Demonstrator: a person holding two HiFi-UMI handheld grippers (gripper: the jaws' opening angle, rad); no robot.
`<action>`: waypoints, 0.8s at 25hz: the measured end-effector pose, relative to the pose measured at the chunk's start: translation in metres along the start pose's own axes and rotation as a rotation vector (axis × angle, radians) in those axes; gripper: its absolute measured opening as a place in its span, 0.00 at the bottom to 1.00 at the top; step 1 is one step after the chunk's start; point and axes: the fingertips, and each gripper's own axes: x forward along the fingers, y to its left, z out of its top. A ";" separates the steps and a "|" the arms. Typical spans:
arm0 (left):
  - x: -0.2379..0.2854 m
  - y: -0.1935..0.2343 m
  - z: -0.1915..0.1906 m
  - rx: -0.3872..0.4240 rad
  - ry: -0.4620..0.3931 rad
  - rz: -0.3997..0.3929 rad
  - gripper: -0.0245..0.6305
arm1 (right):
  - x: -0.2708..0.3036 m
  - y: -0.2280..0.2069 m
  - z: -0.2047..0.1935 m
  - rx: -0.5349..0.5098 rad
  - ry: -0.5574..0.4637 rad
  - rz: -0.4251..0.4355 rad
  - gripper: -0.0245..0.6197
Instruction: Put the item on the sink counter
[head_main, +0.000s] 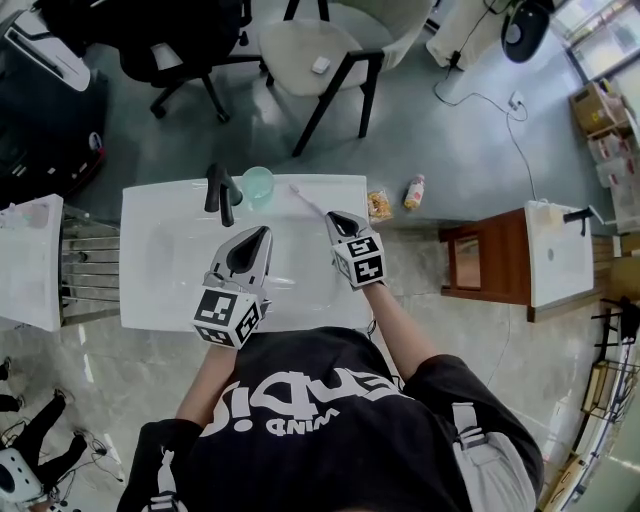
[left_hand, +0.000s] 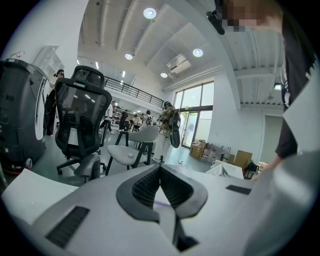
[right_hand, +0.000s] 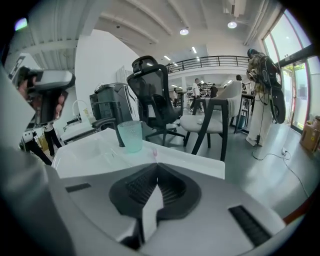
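A white sink counter (head_main: 160, 300) lies below me, with a black faucet (head_main: 220, 192) and a teal cup (head_main: 257, 185) along its back edge. A thin toothbrush (head_main: 308, 200) with a pink head (right_hand: 154, 151) slants over the counter's back right part. My right gripper (head_main: 333, 216) is shut on its handle end, and the brush sticks out past the jaw tips toward the cup (right_hand: 130, 135). I cannot tell whether the brush touches the counter. My left gripper (head_main: 262, 233) hovers over the basin, shut and holding nothing; its jaws (left_hand: 160, 167) point up into the room.
Beyond the counter stand a white chair (head_main: 310, 45) and a black office chair (head_main: 170, 50). A small bottle (head_main: 414, 192) and a snack bag (head_main: 379, 204) lie on the floor at the right. A wooden stand (head_main: 485, 262) with another basin (head_main: 555, 255) is further right.
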 end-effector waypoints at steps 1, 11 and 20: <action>-0.001 -0.001 0.000 -0.001 0.001 -0.003 0.07 | -0.005 0.004 0.005 0.001 -0.017 0.008 0.07; -0.006 -0.015 0.007 0.000 -0.004 -0.040 0.07 | -0.079 0.047 0.069 0.038 -0.235 0.069 0.07; -0.015 -0.020 0.014 0.007 -0.028 -0.047 0.07 | -0.138 0.073 0.106 0.065 -0.384 0.092 0.07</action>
